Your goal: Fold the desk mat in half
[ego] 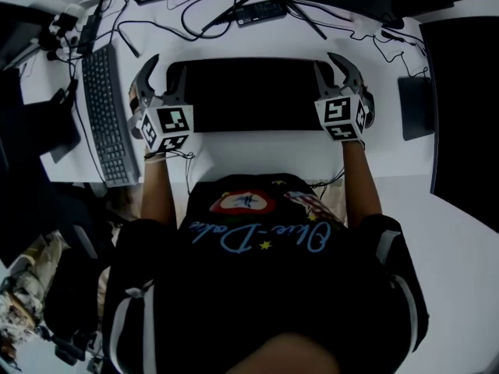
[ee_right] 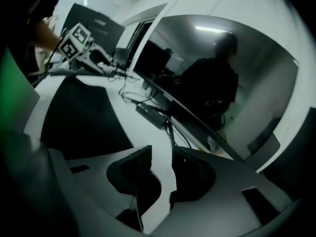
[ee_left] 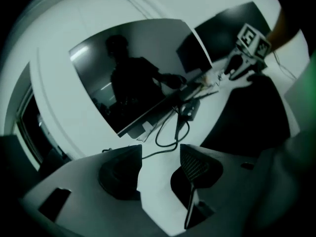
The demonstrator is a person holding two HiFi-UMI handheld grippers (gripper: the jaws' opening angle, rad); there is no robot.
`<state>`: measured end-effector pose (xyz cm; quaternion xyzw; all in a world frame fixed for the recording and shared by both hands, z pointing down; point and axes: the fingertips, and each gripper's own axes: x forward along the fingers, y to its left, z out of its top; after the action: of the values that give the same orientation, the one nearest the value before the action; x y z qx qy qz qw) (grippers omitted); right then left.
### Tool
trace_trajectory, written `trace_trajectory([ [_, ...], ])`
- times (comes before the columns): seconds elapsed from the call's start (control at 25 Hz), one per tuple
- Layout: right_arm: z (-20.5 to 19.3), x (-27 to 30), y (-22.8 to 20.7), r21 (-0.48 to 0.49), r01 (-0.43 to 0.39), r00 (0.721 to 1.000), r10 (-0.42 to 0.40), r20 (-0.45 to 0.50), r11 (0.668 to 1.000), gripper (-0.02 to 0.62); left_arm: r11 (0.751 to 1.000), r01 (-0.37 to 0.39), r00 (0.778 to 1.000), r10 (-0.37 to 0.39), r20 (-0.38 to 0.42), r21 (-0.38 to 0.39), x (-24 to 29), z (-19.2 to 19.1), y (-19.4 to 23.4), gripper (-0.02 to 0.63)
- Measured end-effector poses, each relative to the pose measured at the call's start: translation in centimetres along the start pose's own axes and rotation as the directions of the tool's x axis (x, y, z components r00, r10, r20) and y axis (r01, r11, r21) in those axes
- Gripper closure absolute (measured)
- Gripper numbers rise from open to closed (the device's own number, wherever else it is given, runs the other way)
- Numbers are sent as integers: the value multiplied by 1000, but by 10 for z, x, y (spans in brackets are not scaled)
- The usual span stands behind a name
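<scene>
Head view shows one black desk mat (ego: 249, 92) lying on the white desk (ego: 257, 150), directly in front of the person. Two grippers are at the mat, the left gripper (ego: 168, 65) at its left end and the right gripper (ego: 328, 62) at its right end, and each has its jaws apart with nothing between them. Left of the mat lies one keyboard (ego: 105, 115), and well to the right of it one smaller dark pad (ego: 415, 107).
</scene>
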<state>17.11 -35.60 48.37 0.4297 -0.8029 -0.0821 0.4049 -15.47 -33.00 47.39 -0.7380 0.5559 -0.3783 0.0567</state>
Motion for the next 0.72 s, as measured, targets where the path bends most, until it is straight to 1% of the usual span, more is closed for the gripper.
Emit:
trace_trajectory([
  [0.04, 5, -6, -2, 42, 9, 1000, -10, 25, 999, 482, 997, -5, 1000, 7, 26, -76, -8, 6, 5, 371],
  [0.08, 10, -13, -3, 81, 14, 999, -18, 52, 997, 482, 987, -6, 998, 15, 56, -160, -17, 11, 9, 383],
  [0.12, 15, -19, -4, 112, 15, 996, -24, 81, 994, 482, 970, -3, 996, 25, 89, -245, -26, 15, 14, 404],
  [0.2, 25, -34, -3, 147, 13, 990, -34, 136, 989, 482, 917, 9, 988, 53, 145, -398, -45, 19, 20, 443],
  [0.24, 28, -42, -2, 151, 13, 986, -38, 161, 988, 482, 891, 14, 985, 66, 160, -455, -55, 20, 22, 455],
  [0.28, 31, -50, -1, 151, 14, 982, -41, 182, 988, 482, 870, 16, 984, 74, 163, -493, -66, 21, 22, 474],
  [0.32, 33, -58, 0, 150, 14, 978, -44, 202, 989, 482, 859, 12, 985, 79, 156, -512, -77, 21, 21, 483],
  [0.36, 35, -65, 2, 151, 12, 975, -45, 220, 988, 482, 856, 3, 986, 84, 145, -517, -87, 21, 20, 485],
  [0.48, 38, -90, 11, 165, -4, 963, -40, 266, 986, 482, 857, -21, 986, 104, 132, -515, -115, 15, 11, 502],
  [0.52, 38, -97, 15, 168, -14, 959, -34, 281, 986, 482, 852, -26, 983, 118, 144, -524, -124, 15, 7, 505],
  [0.6, 39, -111, 23, 166, -39, 950, -15, 312, 985, 482, 833, -36, 975, 150, 164, -552, -141, 12, -2, 517],
  [0.64, 38, -117, 28, 162, -53, 946, -3, 325, 985, 482, 824, -43, 973, 163, 164, -565, -150, 10, -9, 517],
  [0.72, 36, -130, 38, 151, -76, 939, 20, 343, 986, 482, 816, -55, 974, 171, 148, -575, -168, 4, -25, 517],
])
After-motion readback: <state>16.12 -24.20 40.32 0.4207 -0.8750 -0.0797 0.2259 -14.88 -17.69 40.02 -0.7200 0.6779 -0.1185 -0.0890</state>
